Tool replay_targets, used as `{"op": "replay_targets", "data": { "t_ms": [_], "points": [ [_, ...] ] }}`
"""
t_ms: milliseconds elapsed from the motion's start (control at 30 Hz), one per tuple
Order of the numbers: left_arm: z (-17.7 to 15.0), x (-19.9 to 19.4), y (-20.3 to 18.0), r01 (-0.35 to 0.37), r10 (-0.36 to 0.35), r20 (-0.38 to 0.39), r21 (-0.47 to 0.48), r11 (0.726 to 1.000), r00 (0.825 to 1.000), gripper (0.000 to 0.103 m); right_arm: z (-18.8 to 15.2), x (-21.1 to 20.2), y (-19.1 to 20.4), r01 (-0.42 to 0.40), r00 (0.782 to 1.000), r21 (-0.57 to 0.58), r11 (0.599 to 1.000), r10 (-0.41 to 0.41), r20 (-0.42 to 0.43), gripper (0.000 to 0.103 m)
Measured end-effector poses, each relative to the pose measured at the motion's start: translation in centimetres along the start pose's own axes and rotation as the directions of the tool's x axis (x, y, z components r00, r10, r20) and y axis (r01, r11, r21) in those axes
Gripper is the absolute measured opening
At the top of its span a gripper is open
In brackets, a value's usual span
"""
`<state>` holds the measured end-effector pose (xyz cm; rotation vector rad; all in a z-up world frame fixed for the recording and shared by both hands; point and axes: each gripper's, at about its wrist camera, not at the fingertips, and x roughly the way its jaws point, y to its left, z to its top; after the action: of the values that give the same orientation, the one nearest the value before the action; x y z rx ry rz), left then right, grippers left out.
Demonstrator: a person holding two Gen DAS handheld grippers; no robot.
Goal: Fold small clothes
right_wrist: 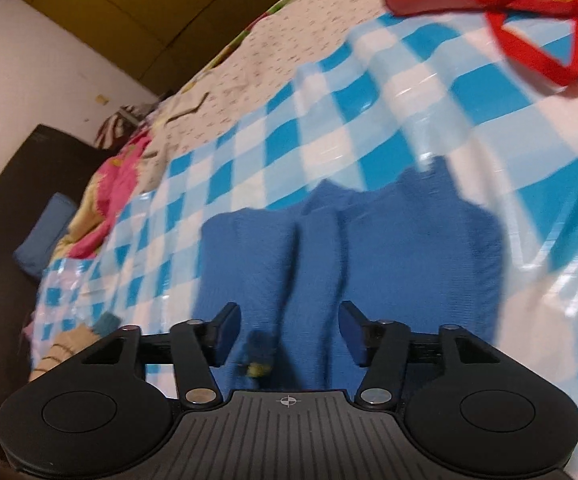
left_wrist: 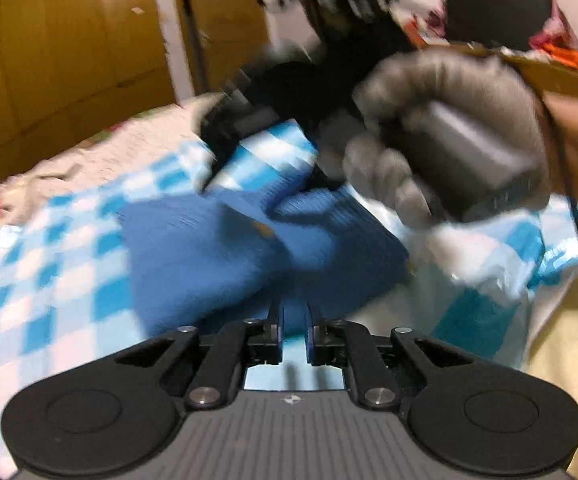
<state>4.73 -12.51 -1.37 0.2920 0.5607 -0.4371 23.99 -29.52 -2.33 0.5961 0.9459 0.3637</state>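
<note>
A blue knitted garment (left_wrist: 209, 248) lies bunched on the blue-and-white checked sheet (left_wrist: 49, 280). My left gripper (left_wrist: 293, 320) is shut on its near edge, with blue cloth pinched between the close-set pads. A grey-gloved hand (left_wrist: 449, 132) holds the right gripper (left_wrist: 225, 148) above the garment's far side, blurred. In the right wrist view the blue garment (right_wrist: 409, 248) lies in folds just beyond my right gripper (right_wrist: 289, 328), whose fingers stand wide apart. Nothing is pressed between them, and a ridge of the cloth runs below the gap.
The checked sheet (right_wrist: 329, 100) covers a bed with a floral bedsheet (right_wrist: 289, 32) behind it. A red bag (right_wrist: 509, 0) lies at the far right. Pink cloth (right_wrist: 117, 184) sits at the left edge by a dark cabinet (right_wrist: 29, 180). Wooden wardrobe doors (left_wrist: 69, 40) stand behind.
</note>
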Motion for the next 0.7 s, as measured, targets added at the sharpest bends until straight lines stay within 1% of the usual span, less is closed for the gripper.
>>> {"op": "replay_targets", "data": {
  "t_ms": [33,100,133,167,200,267,333,400,500,633,667,700],
  "points": [
    [0.1,-0.5,0.5,-0.036,0.035,0.025,0.003,0.999,0.999,0.029,0.0,0.2,0.0,0.0,1.0,0.001,1.0,0.0,-0.009,0.063],
    [0.3,-0.8,1.1,-0.099,0.097,0.064,0.023,0.995,0.993,0.04,0.1,0.4,0.0,0.003,1.0,-0.001,1.0,-0.003,-0.009,0.063],
    [0.4,-0.6,1.4,-0.119,0.116,0.07,0.032,0.992,0.991,0.043,0.1,0.4,-0.1,0.001,1.0,0.006,1.0,-0.001,-0.01,0.064],
    [0.5,-0.1,1.7,-0.133,0.13,0.068,0.042,0.99,0.989,0.045,0.2,0.5,-0.3,-0.007,1.0,0.021,1.0,0.008,-0.013,0.066],
    [0.5,0.6,2.3,-0.142,0.139,0.062,0.048,0.989,0.988,0.045,0.3,0.7,-0.5,-0.019,1.0,0.036,0.999,0.02,-0.022,0.07],
    [0.4,2.0,2.7,-0.159,0.156,0.038,0.076,0.984,0.987,0.046,0.5,1.4,-0.6,-0.024,0.999,0.046,0.999,0.027,-0.046,0.071],
    [0.3,2.9,2.2,-0.168,0.166,0.027,0.114,0.979,0.986,0.046,0.7,2.3,-0.3,-0.025,0.998,0.04,0.999,0.028,-0.059,0.071],
    [-0.1,3.5,1.8,-0.166,0.165,0.023,0.148,0.975,0.986,0.046,1.0,2.8,0.1,-0.056,0.997,0.044,0.998,0.058,-0.055,0.071],
    [-0.4,3.5,1.3,-0.162,0.159,0.03,0.172,0.972,0.987,0.047,1.4,3.8,0.9,-0.075,0.995,0.025,0.997,0.077,-0.068,0.072],
    [-0.5,3.9,0.8,-0.148,0.144,0.037,0.201,0.968,0.989,0.048,1.4,4.6,1.4,-0.012,0.998,-0.026,1.0,0.01,-0.066,0.071],
    [-0.6,3.9,0.6,-0.144,0.14,0.037,0.209,0.967,0.989,0.048,1.3,4.8,1.6,-0.001,0.998,-0.029,1.0,-0.001,-0.058,0.069],
    [-0.6,4.1,0.5,-0.14,0.135,0.036,0.214,0.967,0.99,0.048,1.2,4.9,1.9,0.011,0.999,-0.043,0.999,-0.013,-0.046,0.057]
  ]
}}
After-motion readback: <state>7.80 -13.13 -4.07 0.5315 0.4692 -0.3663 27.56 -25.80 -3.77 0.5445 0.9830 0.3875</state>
